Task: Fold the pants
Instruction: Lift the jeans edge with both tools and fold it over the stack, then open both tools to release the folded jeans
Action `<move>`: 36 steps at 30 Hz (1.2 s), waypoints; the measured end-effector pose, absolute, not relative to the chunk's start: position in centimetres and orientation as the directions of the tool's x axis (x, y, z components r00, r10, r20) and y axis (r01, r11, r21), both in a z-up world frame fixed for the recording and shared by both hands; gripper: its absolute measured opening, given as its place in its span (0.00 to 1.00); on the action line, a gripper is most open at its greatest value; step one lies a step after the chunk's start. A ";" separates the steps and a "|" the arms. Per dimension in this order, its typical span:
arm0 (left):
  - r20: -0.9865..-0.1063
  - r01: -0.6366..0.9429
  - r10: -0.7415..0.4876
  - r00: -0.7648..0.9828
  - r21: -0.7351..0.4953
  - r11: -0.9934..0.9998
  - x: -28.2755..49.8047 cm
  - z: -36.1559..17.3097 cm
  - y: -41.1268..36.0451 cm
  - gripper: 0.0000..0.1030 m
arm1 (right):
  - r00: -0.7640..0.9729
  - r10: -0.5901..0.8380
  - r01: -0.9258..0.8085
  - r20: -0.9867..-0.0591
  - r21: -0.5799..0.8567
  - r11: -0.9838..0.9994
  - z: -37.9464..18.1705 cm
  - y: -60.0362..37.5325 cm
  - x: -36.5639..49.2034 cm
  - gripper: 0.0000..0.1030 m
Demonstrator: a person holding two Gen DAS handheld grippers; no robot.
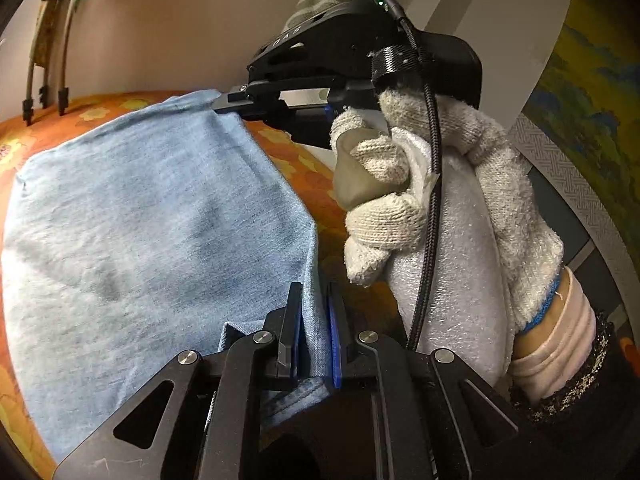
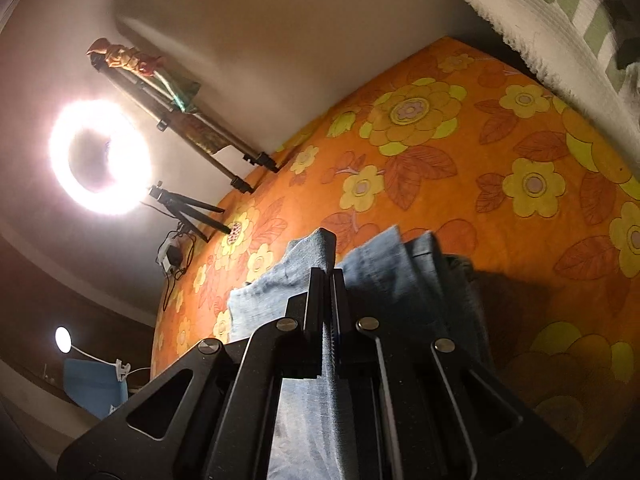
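Light blue denim pants lie spread on an orange flowered bedsheet. My left gripper is shut on the near right edge of the pants. My right gripper, held by a hand in a white knit glove, grips the far edge of the same cloth. In the right wrist view my right gripper is shut on a fold of the pants, lifted above the sheet.
A wall runs along the far side of the bed. A ring light on a tripod and other stand legs stand at the bed's edge. A striped towel lies at the upper right.
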State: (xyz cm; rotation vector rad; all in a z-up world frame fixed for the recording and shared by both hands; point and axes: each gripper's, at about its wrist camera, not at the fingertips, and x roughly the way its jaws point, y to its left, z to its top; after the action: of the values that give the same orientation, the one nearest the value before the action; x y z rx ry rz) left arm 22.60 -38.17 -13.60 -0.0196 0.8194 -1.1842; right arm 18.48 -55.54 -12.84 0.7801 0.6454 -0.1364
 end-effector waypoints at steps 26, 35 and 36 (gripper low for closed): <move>-0.608 0.857 -0.792 0.053 -0.380 0.349 18.8 -14.7 -42.3 0.20 | 0.797 -0.037 0.435 -0.603 0.529 0.729 -12.8 -59.0 15.5 0.12; -0.616 0.863 -0.785 0.072 -0.356 0.358 17.6 -12.9 -39.0 0.27 | 0.814 -0.034 0.409 -0.579 0.531 0.742 -10.7 -58.0 14.0 0.13; -0.616 0.863 -0.785 0.074 -0.355 0.360 17.5 -12.6 -38.2 0.27 | 0.816 -0.031 0.401 -0.577 0.527 0.750 -10.2 -57.6 13.9 0.14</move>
State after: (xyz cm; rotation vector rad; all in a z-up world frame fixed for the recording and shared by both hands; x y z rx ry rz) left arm 17.54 -38.23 -12.65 0.1126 0.8398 -1.2397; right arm 13.91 -57.62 -10.23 0.6899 0.5772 -0.2509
